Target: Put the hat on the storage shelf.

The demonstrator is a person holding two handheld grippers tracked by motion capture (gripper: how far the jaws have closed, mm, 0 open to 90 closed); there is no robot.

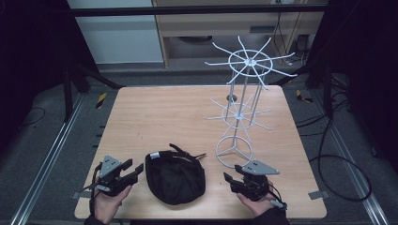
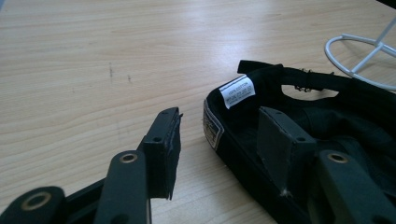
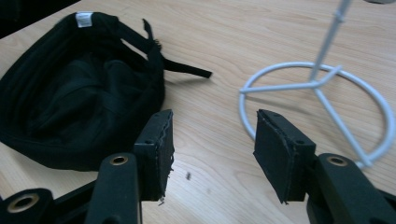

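Flanking black cap (image 1: 176,177): left gripper (image 1: 136,169) straddling rim, right gripper (image 1: 228,180) apart.

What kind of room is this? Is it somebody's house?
Probably not a house; it looks like a lab or workshop for recording tasks. A bare wooden table stands between metal floor rails, loose cables lie around, and dark screens hang at both sides.

floor (image 1: 51,140): grey, dim | back: pale cabinet (image 1: 220,23), perhaps wood

Dim room with dark surroundings, soft overhead light on the wooden table (image 1: 155,112), pale glare patch in the gripper views, near jaws slightly soft
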